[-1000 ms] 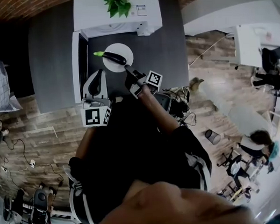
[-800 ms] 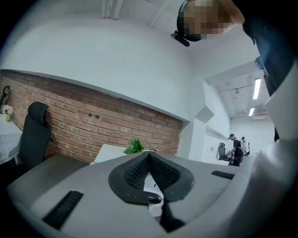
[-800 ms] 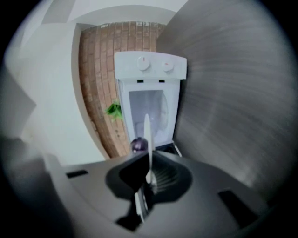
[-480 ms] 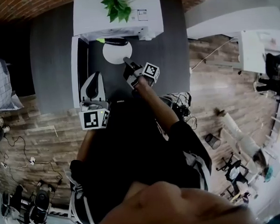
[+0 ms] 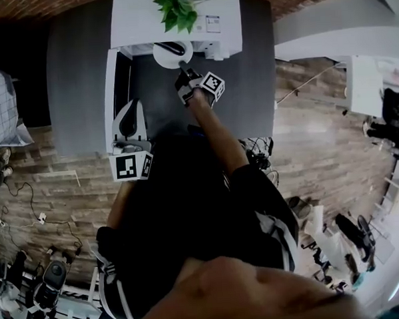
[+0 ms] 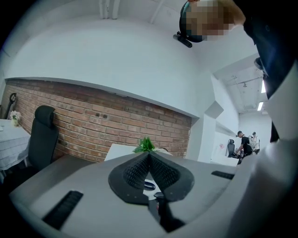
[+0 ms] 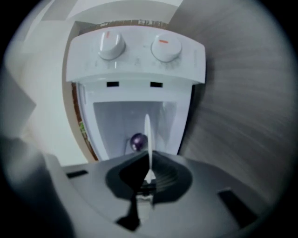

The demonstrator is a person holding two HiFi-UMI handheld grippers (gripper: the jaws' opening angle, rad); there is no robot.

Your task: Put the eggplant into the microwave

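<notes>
The eggplant (image 7: 138, 141), a glossy dark purple body with a rounded end, lay on a thin white round plate (image 7: 147, 130) at the open mouth of the microwave (image 7: 135, 69). In the head view the plate sat half under the oven's front edge.

The right gripper (image 7: 149, 160) had its jaws clenched on the near rim of the plate. From that gripper's view the plate showed edge-on as a slim white blade rising between the dark ribbed pads.

The microwave was a boxy white appliance with smooth walls. Two round knobs (image 7: 111, 45) sat on its control panel, and its door (image 5: 113, 86) was swung wide open. A leafy green plant (image 5: 177, 6) stood on its top.

The left gripper (image 6: 149, 155) hung near the open door with its jaws pressed together. Their black cross-hatched pads met in a point with nothing between them.

The worktop (image 5: 82, 75) was dark grey with a fine streaked grain. Behind it ran a wall of red brick (image 6: 93, 125) with pale mortar lines.
</notes>
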